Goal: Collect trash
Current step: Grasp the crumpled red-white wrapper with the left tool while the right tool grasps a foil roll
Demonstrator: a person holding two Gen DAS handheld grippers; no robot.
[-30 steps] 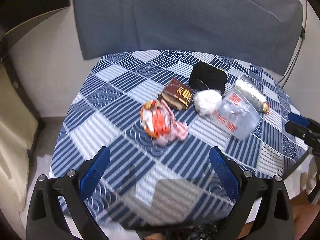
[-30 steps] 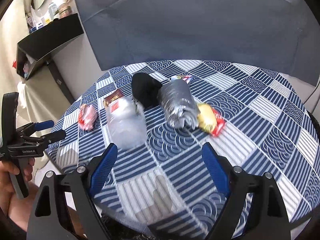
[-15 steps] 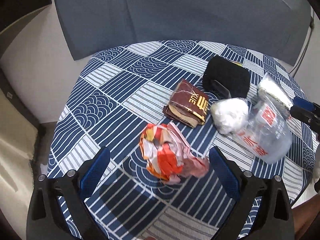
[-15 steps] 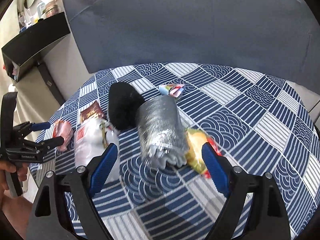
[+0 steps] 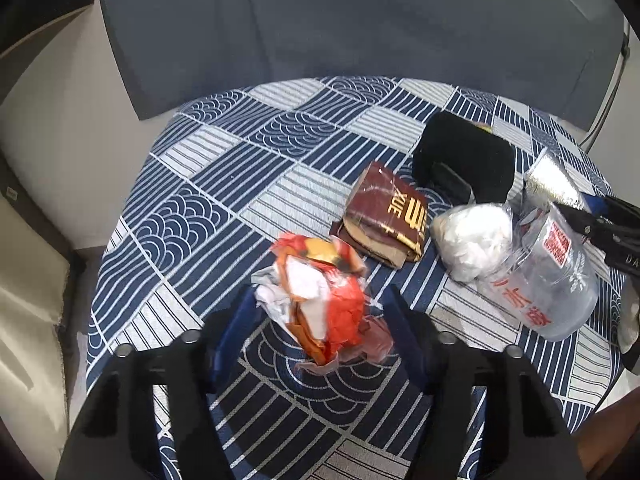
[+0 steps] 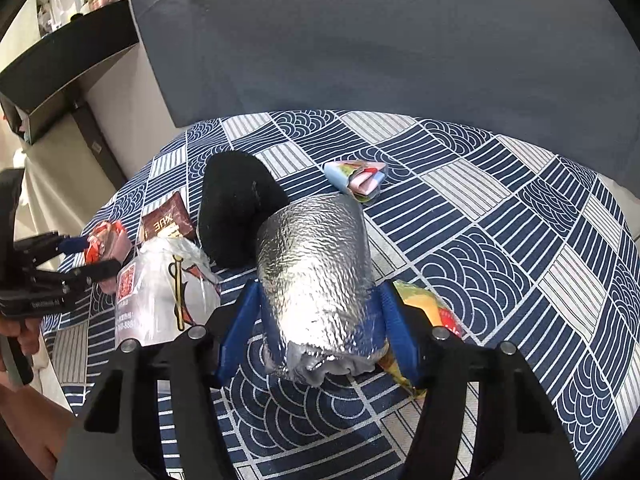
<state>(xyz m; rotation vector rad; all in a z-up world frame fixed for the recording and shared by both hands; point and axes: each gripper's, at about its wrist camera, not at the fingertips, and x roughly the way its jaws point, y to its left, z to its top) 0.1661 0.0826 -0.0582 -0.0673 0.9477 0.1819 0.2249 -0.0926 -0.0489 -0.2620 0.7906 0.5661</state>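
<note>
On the round table with a blue patterned cloth (image 5: 192, 216) lies a crumpled red-and-orange wrapper (image 5: 316, 276); my left gripper (image 5: 321, 312) is shut on it, with a blue pad at each side. A silver foil bag (image 6: 316, 248) lies on its side. The jaws of my right gripper (image 6: 319, 292) are closing on it and both pads touch its flanks. A brown snack packet (image 5: 384, 216), a white crumpled wad (image 5: 472, 236) and a clear plastic container (image 5: 548, 280) lie between the two grippers.
A black soft object (image 6: 236, 208) sits behind the foil bag. A colourful folded packet (image 6: 356, 178) lies further back and a yellow-red wrapper (image 6: 432, 308) just right of the right finger. A grey padded backrest (image 5: 360, 20) rises behind the table. A dark shelf (image 6: 68, 60) stands at the left.
Both grippers came forward and down over the table. The left jaws closed around the red-and-orange wrapper. The right jaws narrowed onto the silver foil bag.
</note>
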